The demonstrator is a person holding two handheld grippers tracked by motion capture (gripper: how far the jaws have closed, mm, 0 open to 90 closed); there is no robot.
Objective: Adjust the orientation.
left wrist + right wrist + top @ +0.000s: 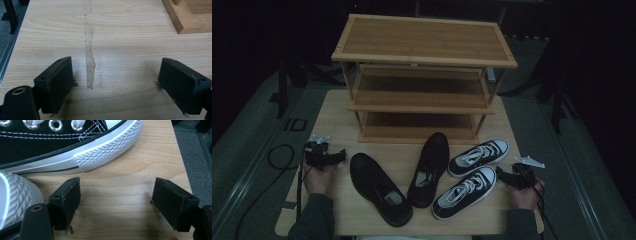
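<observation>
- Near sneaker [464, 193], black canvas with white laces and white rubber toe, lies just left of the right gripper [502, 173]; toe cap almost at the jaw tips, heel pointing away toward the table's near edge.
- Its long axis runs diagonally, toe toward the right gripper, so a grab at the toe end looks closest.
- In the right gripper view the ribbed white toe [15, 195] sits just beside the left jaw, not between the jaws; second sneaker [75, 145] lies just ahead.
- Right gripper: jaws wide apart, nothing held, bare wood between them. Hand rests low on the table [362, 215], jaws aimed left at the sneakers.
- Right hand is clearly nearer to the sneakers than the left.
- Left gripper [343, 154]: jaws spread wide, empty, over bare tabletop; aimed right, near the toe of the left black shoe [379, 189].
- Right black shoe [430, 169] lies between that shoe and the sneakers.
- Shoe rack [424, 75], three bamboo shelves, all bare, stands beyond the shoes, well apart from both grippers.
</observation>
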